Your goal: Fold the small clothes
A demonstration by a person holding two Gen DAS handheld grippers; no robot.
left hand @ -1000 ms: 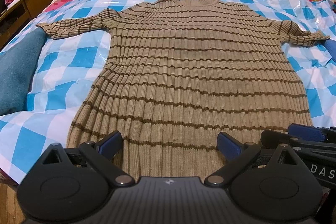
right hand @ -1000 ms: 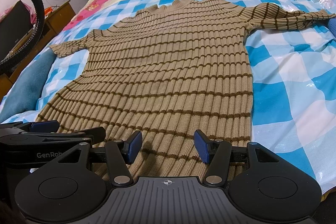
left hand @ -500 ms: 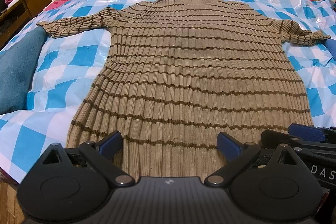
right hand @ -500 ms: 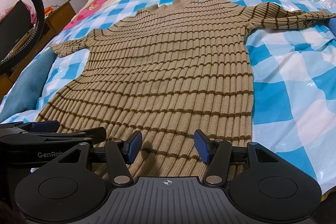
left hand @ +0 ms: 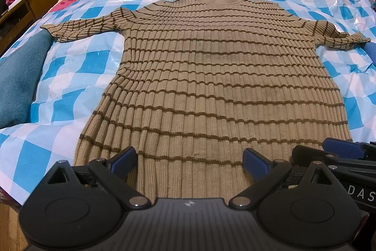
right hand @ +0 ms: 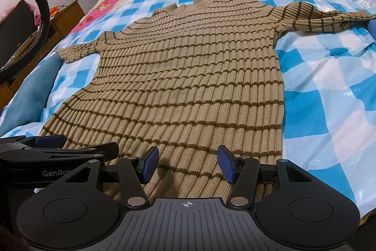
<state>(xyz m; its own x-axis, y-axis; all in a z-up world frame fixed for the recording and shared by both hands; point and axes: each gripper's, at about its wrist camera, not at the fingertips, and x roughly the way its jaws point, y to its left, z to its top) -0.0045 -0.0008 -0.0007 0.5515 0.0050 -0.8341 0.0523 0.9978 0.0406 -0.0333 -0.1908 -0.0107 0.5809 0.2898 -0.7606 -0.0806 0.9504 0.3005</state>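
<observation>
Basically, left wrist view: tan striped sweater (left hand: 211, 77) lies flat, sleeves out, on checkered plastic sheet (left hand: 58, 77); left gripper (left hand: 190, 159) spread wide over the hem, pinching nothing. Right wrist view: right gripper (right hand: 186, 162) also spread, over hem near sweater's right edge, nothing held.

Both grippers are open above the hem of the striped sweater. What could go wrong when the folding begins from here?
1. The sweater lies on a glossy checked plastic sheet; it may slide or wrinkle when pulled.
2. The left gripper and right gripper hover close together over the hem, so their fingers may collide.
3. Both sleeves lie spread out and may drag.
</observation>
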